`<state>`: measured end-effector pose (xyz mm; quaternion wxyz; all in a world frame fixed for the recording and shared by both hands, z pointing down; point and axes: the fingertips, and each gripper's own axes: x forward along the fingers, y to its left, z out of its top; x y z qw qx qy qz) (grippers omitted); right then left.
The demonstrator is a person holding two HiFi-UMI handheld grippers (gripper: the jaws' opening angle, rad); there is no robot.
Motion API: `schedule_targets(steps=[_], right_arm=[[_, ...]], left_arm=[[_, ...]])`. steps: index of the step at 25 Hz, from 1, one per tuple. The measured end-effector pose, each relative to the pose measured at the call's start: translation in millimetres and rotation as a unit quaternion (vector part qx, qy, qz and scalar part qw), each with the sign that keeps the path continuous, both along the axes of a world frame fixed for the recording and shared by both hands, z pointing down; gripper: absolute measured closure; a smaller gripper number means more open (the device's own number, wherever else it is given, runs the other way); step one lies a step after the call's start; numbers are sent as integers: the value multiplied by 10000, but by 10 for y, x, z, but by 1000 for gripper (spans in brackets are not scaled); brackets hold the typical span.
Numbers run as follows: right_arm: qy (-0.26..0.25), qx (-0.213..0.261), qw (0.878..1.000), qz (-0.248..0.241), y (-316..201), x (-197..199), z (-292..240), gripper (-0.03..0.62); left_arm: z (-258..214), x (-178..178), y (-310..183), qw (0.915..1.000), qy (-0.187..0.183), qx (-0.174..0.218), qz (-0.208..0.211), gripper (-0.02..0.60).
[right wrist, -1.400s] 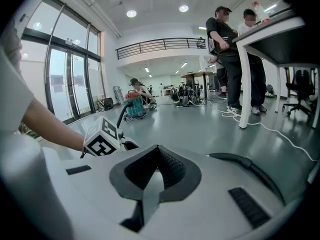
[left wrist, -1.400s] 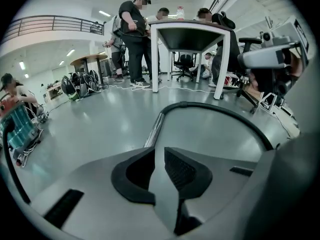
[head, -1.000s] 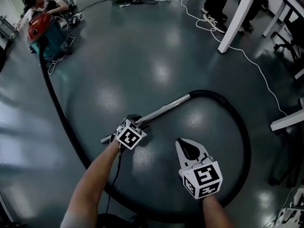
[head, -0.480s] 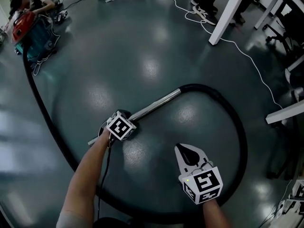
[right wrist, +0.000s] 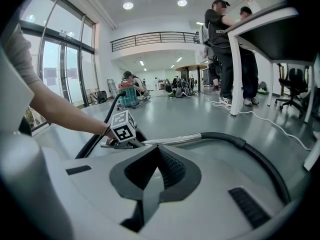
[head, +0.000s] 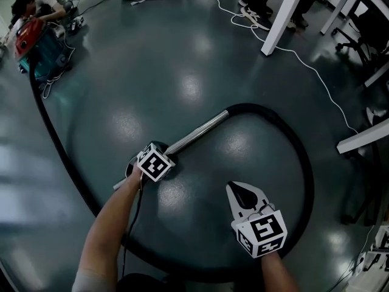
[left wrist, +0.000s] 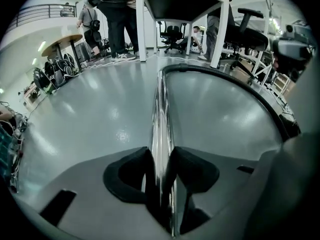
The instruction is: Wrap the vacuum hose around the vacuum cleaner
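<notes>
A shiny metal tube (head: 197, 131) lies on the grey floor, and a black hose (head: 307, 175) runs from its far end. The hose loops right, passes under me and runs up the left to the red and teal vacuum cleaner (head: 33, 38). My left gripper (head: 157, 157) points down over the tube's near end. Its jaws have just been closing, and the pads (left wrist: 187, 166) now press on the tube (left wrist: 161, 114) from both sides. My right gripper (head: 243, 193) hovers inside the loop, shut and empty. The right gripper view shows its jaws (right wrist: 159, 156), the left gripper (right wrist: 122, 126) and the tube (right wrist: 172, 141).
A white table leg (head: 276, 17) stands at the upper right, with a white cable (head: 316, 72) snaking past it. People's feet (head: 255, 11) are next to it. Someone crouches by the vacuum cleaner (right wrist: 129, 96). Chairs and a table edge (head: 364, 137) line the right side.
My left gripper has sunk a little onto the tube's near end. The right gripper has drifted slightly, still shut. My view has shifted a little across the floor.
</notes>
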<state>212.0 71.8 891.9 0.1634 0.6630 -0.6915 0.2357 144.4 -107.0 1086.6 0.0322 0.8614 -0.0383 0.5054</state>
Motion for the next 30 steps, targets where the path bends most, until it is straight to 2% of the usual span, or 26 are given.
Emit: schedule_targets(steps=[6,14,20,25,30], right_arm=[[-112,107,9999,-44,115,22,-131,593],[-459,10,9989,-100,367,23,-658,594],[-664,-92,9977,-139,547,19,-1333,592],[-960,-167,9952,-128,587,-24,-1966,592],[-1369,-332,9900,113,525,-139,-2426,592]], left_arm=[[-335,-45,149,9992,-78,359,-125,407],[-1029,-130,543,9973,-240,539,-438,407],[-1864,-209,813,9952,-212,777,-563,407],[-2707,-292,1147,9954,-167,676,-658,407],[-3380,-481,1512,9960,-201,557,-673,407]])
